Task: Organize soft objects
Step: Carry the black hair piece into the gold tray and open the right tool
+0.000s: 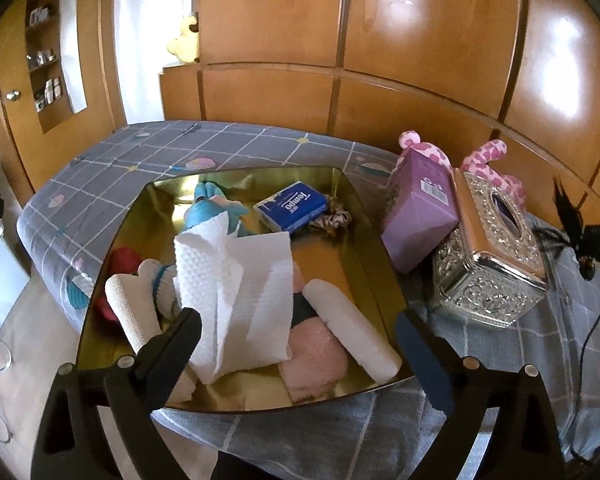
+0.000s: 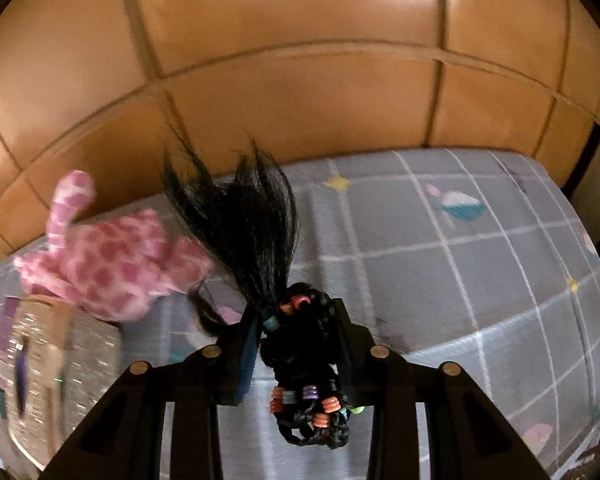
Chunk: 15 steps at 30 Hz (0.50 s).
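Note:
A gold metal tray [image 1: 380,276] lies on the bed and holds soft things: a white paper towel [image 1: 236,296], a blue plush toy [image 1: 216,210], a blue tissue pack [image 1: 291,205], a scrunchie [image 1: 334,218], white rolls [image 1: 352,330] and a pink fluffy piece [image 1: 314,364]. My left gripper [image 1: 300,332] stands open over the tray's near end, and the paper towel rests loose by its left finger. My right gripper [image 2: 296,332] is shut on a black braided hairpiece with coloured beads [image 2: 300,344], held above the bed. The hairpiece [image 1: 568,212] also shows at the right edge of the left wrist view.
A silver ornate tissue box [image 1: 488,256] and a purple box [image 1: 420,212] stand right of the tray, with a pink spotted plush [image 2: 112,268] behind them. The grey checked bedspread [image 2: 460,272] stretches to the right. Wooden wardrobe panels [image 1: 340,92] back the bed.

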Each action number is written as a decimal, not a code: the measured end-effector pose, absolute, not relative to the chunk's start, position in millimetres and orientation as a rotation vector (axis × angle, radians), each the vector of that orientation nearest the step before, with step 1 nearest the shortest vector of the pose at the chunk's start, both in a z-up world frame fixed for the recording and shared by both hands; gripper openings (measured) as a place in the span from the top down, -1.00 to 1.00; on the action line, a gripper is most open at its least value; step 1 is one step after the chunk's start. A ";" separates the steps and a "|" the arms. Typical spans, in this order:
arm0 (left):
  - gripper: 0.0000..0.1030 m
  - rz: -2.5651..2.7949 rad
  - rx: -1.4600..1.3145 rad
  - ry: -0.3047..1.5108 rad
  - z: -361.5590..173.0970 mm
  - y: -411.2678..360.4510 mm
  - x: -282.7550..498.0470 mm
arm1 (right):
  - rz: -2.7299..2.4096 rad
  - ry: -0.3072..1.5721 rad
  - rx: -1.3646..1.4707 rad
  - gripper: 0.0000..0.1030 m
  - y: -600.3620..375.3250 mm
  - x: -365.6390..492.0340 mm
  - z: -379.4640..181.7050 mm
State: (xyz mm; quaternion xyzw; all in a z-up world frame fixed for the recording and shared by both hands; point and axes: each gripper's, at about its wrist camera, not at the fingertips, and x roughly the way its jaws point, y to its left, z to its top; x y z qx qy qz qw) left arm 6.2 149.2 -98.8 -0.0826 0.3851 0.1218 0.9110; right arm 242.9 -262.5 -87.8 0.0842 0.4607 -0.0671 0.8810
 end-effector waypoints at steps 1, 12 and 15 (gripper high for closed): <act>-0.91 0.253 -0.176 0.794 -98.8 151.0 6.2 | -0.128 0.954 0.174 0.36 -257.4 245.8 -85.2; -0.92 0.271 -0.199 0.777 -93.3 163.5 3.5 | 0.019 0.888 0.174 0.36 -180.5 272.1 -45.1; -0.92 0.276 -0.203 0.779 -92.9 167.0 2.8 | 0.057 0.876 0.164 0.36 -157.2 280.1 -37.5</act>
